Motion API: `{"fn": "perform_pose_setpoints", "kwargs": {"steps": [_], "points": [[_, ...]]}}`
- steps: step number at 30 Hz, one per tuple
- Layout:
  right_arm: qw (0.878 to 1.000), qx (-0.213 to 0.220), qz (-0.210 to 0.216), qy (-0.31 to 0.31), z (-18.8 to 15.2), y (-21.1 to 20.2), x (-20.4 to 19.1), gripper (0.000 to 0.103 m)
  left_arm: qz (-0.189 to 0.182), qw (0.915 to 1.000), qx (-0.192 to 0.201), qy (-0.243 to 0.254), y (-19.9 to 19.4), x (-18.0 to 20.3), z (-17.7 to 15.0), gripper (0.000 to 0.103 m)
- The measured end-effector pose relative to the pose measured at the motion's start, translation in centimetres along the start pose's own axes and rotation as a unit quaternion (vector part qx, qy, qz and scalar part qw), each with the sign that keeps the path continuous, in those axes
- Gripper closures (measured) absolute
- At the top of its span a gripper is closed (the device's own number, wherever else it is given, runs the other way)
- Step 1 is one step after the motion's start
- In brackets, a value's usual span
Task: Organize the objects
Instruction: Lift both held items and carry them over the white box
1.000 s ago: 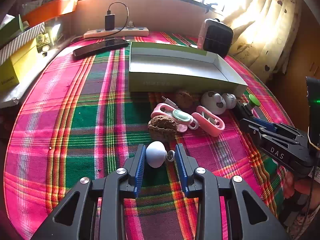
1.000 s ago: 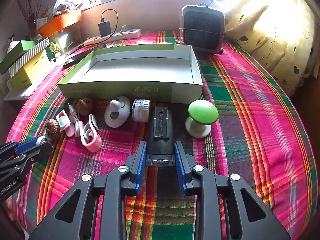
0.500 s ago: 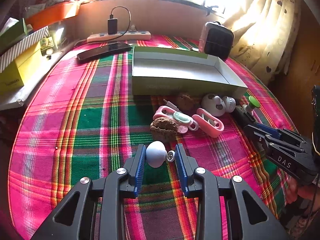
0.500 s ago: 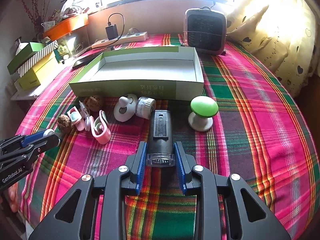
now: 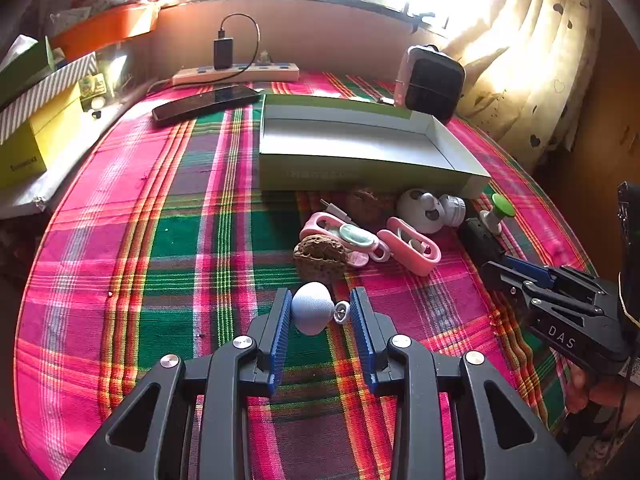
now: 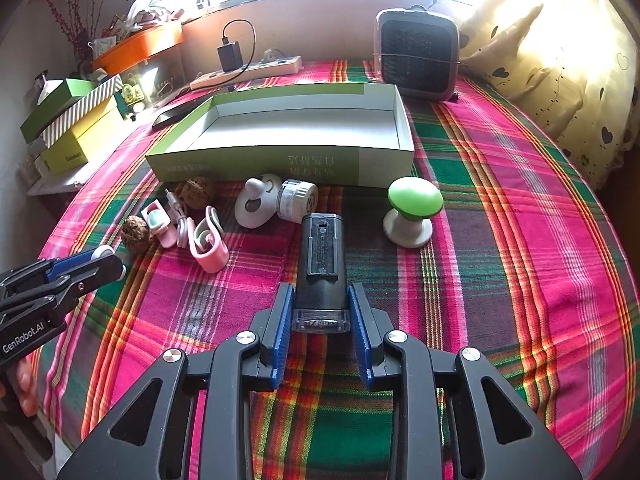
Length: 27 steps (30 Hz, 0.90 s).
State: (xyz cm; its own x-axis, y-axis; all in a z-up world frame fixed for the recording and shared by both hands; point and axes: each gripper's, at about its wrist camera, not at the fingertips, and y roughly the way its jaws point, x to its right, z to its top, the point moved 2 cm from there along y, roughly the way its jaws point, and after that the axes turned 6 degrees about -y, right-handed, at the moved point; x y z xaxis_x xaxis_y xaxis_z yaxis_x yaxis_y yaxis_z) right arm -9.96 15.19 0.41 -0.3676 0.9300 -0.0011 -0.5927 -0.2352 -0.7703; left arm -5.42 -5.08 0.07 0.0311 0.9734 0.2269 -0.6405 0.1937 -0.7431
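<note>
My left gripper [image 5: 320, 312] is shut on a small pale blue ball with a metal ring [image 5: 313, 307] and holds it above the plaid cloth. My right gripper [image 6: 321, 312] is shut on the clear end of a black torch-like device [image 6: 322, 264], lifted off the cloth. An open green box with a white inside [image 6: 296, 128] stands behind them; it also shows in the left wrist view [image 5: 360, 148]. In front of it lie two walnuts [image 6: 198, 192], pink clips [image 6: 208, 246], a white round object [image 6: 256, 206], a small white jar [image 6: 297, 201] and a green mushroom-shaped knob [image 6: 412, 208].
A black heater [image 6: 416, 58] stands behind the box at the right. A power strip with a charger [image 6: 248, 70] and a dark phone [image 5: 204, 102] lie at the back. Stacked boxes [image 6: 72, 120] and an orange tray [image 6: 136, 46] fill the left shelf. Curtains hang right.
Both grippers have risen and drawn back a little with their objects still held; the box and loose items look farther off.
</note>
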Motion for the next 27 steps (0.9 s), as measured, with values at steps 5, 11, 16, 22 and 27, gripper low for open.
{"fn": "perform_pose_setpoints", "kwargs": {"steps": [5,11,16,22,27], "points": [[1.0,-0.004,-0.009,-0.008,0.6,0.6,-0.2,0.074,0.002,1.0,-0.002,-0.001,0.2,-0.1,0.1,0.075],[1.0,-0.003,-0.013,-0.01,0.7,0.7,-0.1,0.074,0.002,1.0,-0.001,-0.001,0.2,-0.2,0.1,0.075],[1.0,-0.003,-0.014,-0.014,0.6,0.6,-0.2,0.074,0.003,1.0,0.001,0.003,0.2,-0.1,0.3,0.075],[1.0,0.008,-0.007,-0.016,1.1,-0.3,-0.3,0.074,0.003,0.9999,0.005,0.009,-0.2,0.5,0.7,0.075],[1.0,0.016,-0.002,-0.016,1.6,-1.0,-0.4,0.074,0.0,0.9998,0.013,0.017,-0.8,1.2,1.2,0.075]]}}
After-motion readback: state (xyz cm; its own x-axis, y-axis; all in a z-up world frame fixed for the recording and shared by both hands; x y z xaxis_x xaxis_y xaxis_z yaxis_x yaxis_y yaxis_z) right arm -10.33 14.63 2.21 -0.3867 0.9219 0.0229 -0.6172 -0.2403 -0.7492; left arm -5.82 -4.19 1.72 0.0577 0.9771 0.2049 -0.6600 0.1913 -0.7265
